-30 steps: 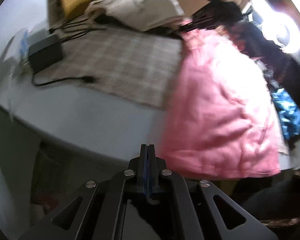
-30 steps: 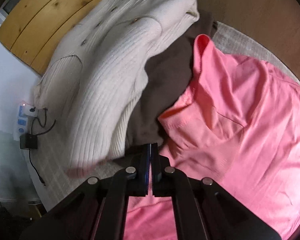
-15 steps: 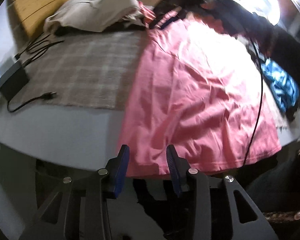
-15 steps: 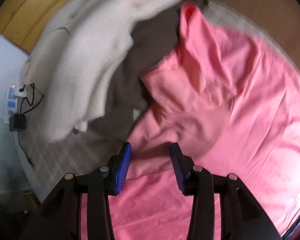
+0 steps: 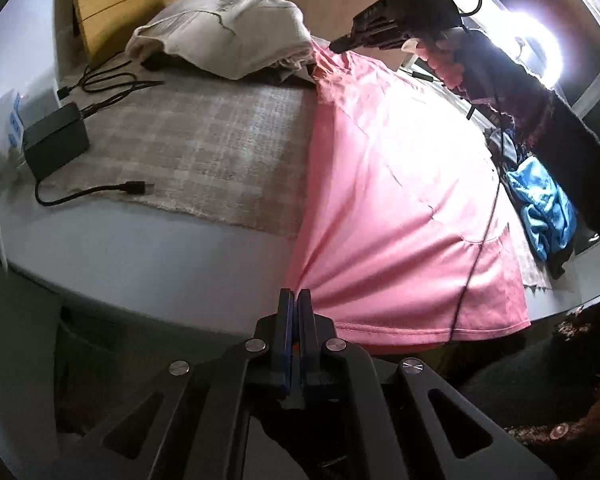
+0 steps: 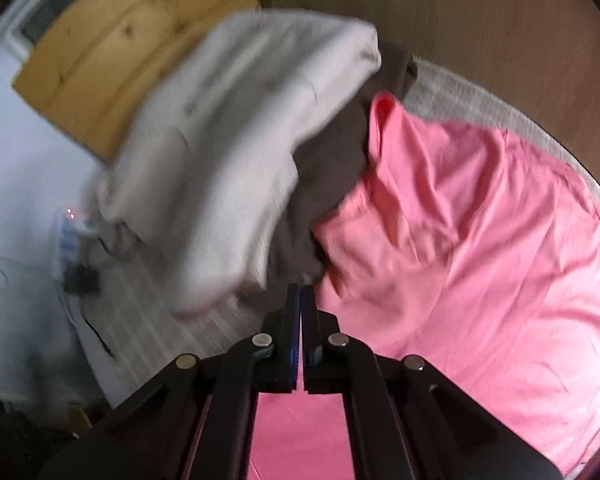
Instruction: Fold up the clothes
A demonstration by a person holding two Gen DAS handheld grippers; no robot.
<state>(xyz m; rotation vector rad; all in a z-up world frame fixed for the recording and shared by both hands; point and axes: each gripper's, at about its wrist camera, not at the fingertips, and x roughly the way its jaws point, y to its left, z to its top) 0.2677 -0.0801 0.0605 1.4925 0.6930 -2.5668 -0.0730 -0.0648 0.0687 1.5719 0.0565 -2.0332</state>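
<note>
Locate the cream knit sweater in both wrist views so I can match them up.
Left wrist: the cream knit sweater lies at the top centre, at the far end of the table, beyond the plaid cloth.
Right wrist: the sweater fills the upper left, blurred, over a brown garment.
Shared landmark: the pink shirt, right of the sweater in both.

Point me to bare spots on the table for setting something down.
Free: checked cloth between black adapter and pink shirt; grey table strip along the near edge. Crowded: far end, cream sweater piled over a brown garment; cables at far left.
</note>
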